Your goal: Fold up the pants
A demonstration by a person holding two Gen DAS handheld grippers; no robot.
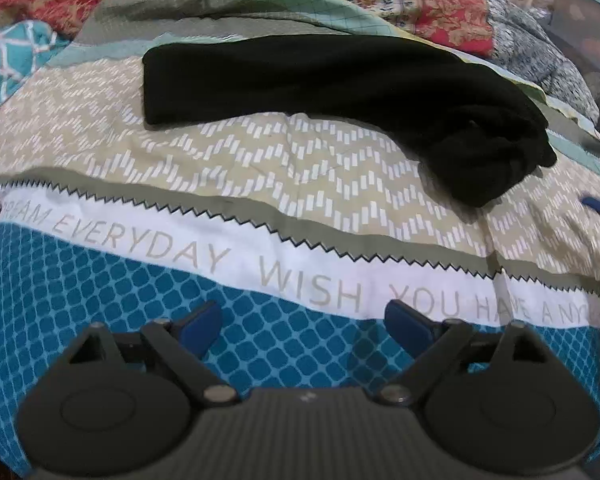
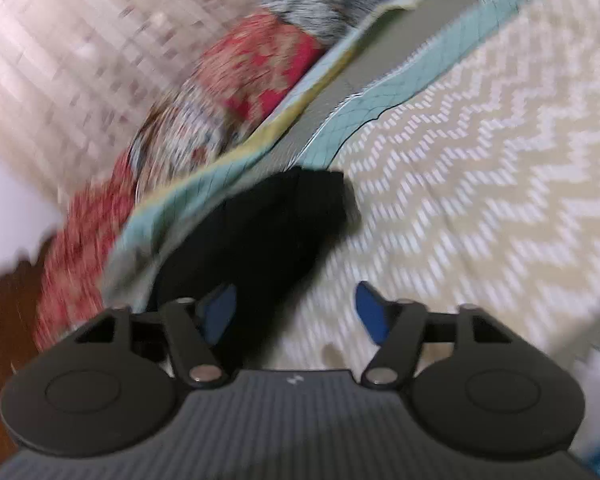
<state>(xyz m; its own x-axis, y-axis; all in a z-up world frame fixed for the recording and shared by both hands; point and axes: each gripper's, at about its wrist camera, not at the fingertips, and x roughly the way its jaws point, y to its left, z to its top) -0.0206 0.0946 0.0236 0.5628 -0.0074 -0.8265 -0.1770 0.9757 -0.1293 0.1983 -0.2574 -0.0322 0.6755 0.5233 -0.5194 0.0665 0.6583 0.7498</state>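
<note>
The black fabric pants (image 1: 320,84), folded into a long narrow band, lie across the beige chevron-patterned stripe of the printed quilt (image 1: 180,152) that covers the bed, one end flat and square, the other end bunched into a thick lump. The left gripper (image 1: 303,322), with blue pads on black arms, hovers over the blue lattice part of the quilt, well short of the pants, its jaws spread wide with nothing between them. The right gripper (image 2: 296,312) stands just above the bunched end of the pants (image 2: 284,220) in a motion-blurred view; its jaws are also apart, clamping nothing.
</note>
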